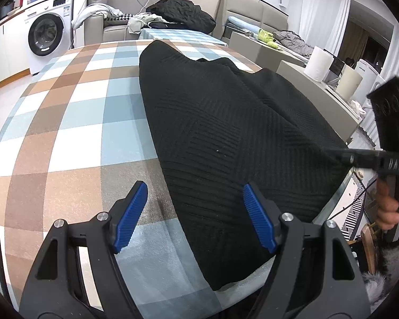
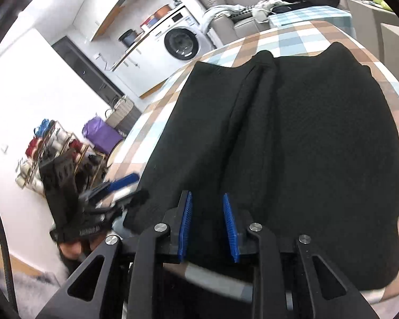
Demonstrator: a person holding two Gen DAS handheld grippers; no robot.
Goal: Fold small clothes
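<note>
The left claw [image 1: 195,216] stands wide with nothing between its pads, low in the frame over the near edge of the black knitted garment [image 1: 226,122]. That garment lies spread over the checked worktop [image 1: 66,106], filling the middle. The right claw [image 2: 208,227] is narrowly parted and empty above the cloth's near hem. I judge a fold is starting; next, both must pinch that hem.
</note>
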